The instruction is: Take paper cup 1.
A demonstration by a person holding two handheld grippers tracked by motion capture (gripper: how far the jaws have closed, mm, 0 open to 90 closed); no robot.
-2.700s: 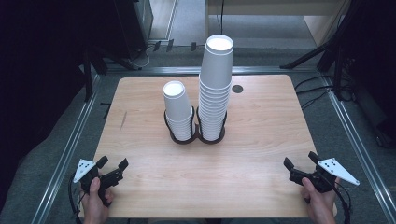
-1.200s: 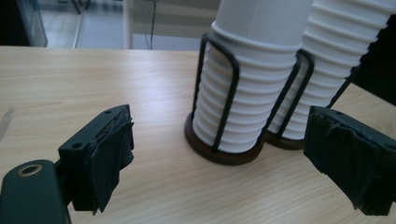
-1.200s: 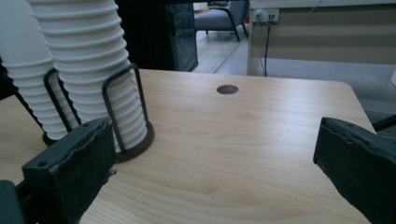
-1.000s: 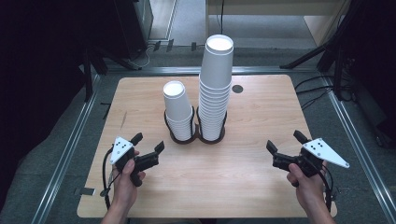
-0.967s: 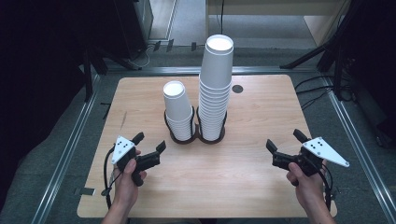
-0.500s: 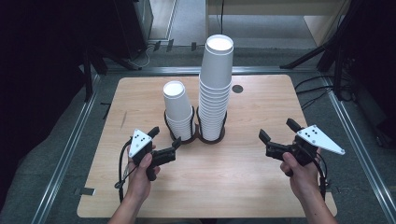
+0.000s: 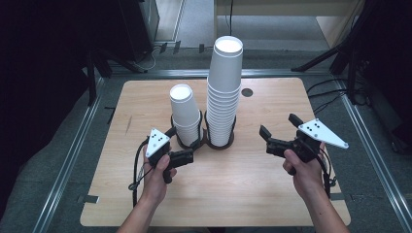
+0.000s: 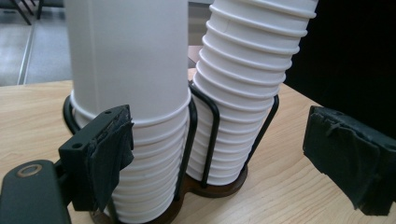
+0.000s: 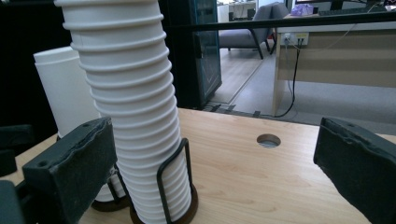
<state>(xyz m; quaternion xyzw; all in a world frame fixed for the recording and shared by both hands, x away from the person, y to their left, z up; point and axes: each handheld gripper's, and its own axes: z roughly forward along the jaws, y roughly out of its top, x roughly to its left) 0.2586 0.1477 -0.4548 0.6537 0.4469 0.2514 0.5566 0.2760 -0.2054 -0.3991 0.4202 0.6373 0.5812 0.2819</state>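
High view: we take the wire holder [image 7: 203,141] as our landmark, mid-bench [image 7: 243,194]. It carries two paper-cup stacks: the short stack [image 7: 185,112] in its left ring, the tall stack [image 7: 224,90] in its right ring. Our left hand-held gripper [image 7: 190,145] sits just in front-left of the holder, jaws apart w/ nothing between the pads, nearly at the foot of the short stack. Our right hand-held gripper [image 7: 281,132] is to the right of the holder, clear of it, also released & empty. Both forearms come in from the near edge; the left fist is upright w/ jaws pointing at the holder, the right wrist is cocked inward, jaws aimed at the tall stack.

Left gripper view: one pad [image 8: 109,154] is almost on the short stack's [image 8: 130,93] lower rims, the other well off to the side. The tall stack [image 8: 247,88] leans visibly here.

Right gripper view: jaws wide, framing the tall stack [image 9: 133,116] & the wire holder's upright [image 9: 173,182]; the short stack [image 9: 65,93] is behind it.

Risks, as we judge: a nudge could tip the tall stack; closing low may catch the wire or pinch several nested cups, not one.
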